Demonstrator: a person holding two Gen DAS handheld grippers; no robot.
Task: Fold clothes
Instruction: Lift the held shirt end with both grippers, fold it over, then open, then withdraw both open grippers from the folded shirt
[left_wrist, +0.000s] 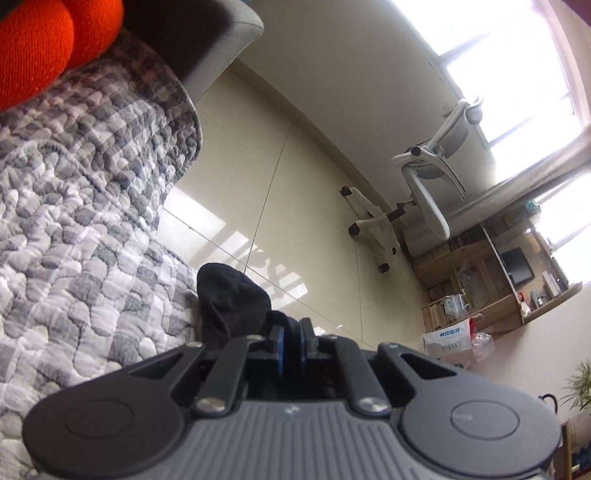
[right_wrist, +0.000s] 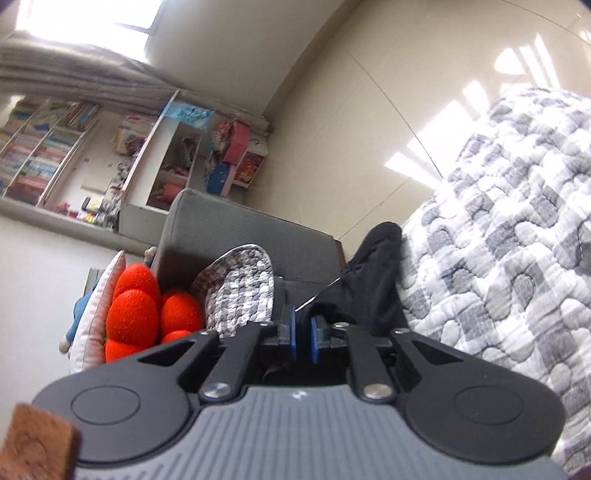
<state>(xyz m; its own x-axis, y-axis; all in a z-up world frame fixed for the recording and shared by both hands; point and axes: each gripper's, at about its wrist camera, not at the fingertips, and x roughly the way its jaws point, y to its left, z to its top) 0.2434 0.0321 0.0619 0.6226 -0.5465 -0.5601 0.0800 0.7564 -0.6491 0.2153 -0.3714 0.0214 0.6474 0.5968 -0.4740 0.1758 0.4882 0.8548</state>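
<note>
A black garment (left_wrist: 231, 306) hangs bunched from my left gripper (left_wrist: 293, 341), whose blue-padded jaws are shut on its edge, beside the grey-and-white quilted cover (left_wrist: 85, 236). In the right wrist view the same black garment (right_wrist: 373, 288) stretches from my right gripper (right_wrist: 303, 338), whose blue pads pinch a fold of it, up along the quilted cover (right_wrist: 509, 236). A thin light thread or cord runs across the cloth near the right pads. Most of the garment is hidden behind the gripper bodies.
An orange knitted cushion (left_wrist: 44, 40) (right_wrist: 140, 310) lies against the grey sofa arm (right_wrist: 236, 236). A white office chair (left_wrist: 417, 192) stands on the tiled floor by a wooden desk (left_wrist: 491, 280). Bookshelves (right_wrist: 51, 158) line the far wall.
</note>
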